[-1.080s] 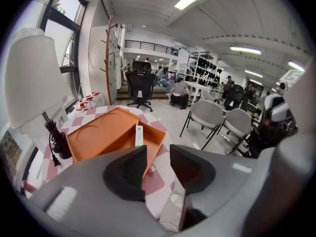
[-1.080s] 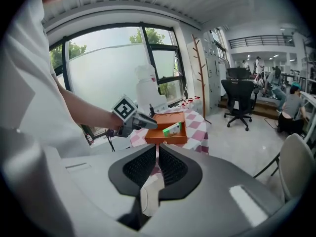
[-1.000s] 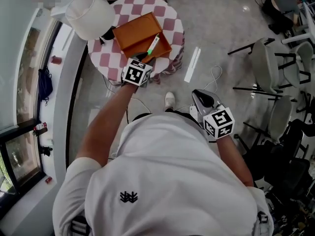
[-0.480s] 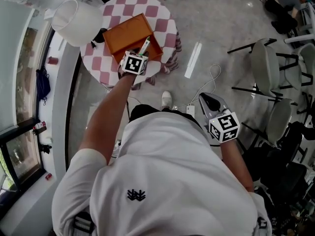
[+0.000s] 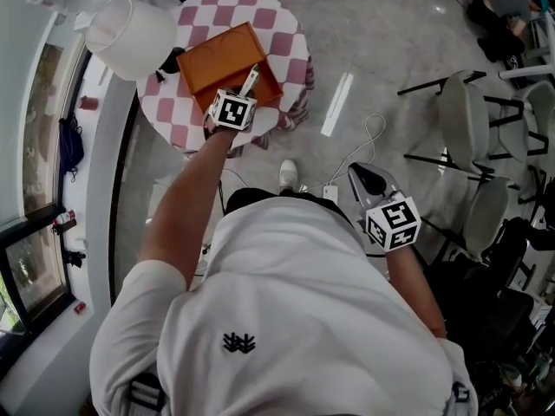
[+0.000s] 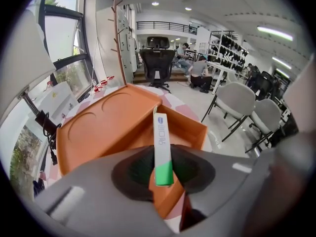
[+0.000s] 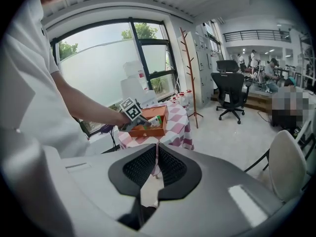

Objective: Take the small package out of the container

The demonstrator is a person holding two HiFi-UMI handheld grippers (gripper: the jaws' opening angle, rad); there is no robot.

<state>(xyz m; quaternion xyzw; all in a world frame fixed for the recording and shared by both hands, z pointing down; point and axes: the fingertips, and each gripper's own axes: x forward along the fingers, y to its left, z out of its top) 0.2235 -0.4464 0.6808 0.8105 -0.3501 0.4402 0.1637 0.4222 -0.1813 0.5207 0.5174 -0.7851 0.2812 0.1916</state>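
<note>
An orange open box (image 5: 221, 59) sits on a round checkered table (image 5: 290, 33). The small package (image 5: 250, 80), a slim white carton with a green end, leans upright against the box's near corner. My left gripper (image 5: 245, 94) reaches over that corner. In the left gripper view the package (image 6: 163, 147) stands between the jaws of the left gripper (image 6: 163, 174), which have just been closing, and the dark pads (image 6: 190, 169) lie against its green end. The box wall (image 6: 113, 127) sits just below. My right gripper (image 5: 360, 173) hangs shut and empty over the floor, away from the table.
A white lamp shade (image 5: 130, 35) stands at the table's left edge. Grey chairs (image 5: 464, 102) fill the right side. A white cable (image 5: 368, 137) and a white strip (image 5: 336, 104) lie on the floor between table and chairs. A window sill runs along the left.
My left gripper has moved forward to the box's near corner and now sits around the package's green end. The right gripper has barely shifted.
</note>
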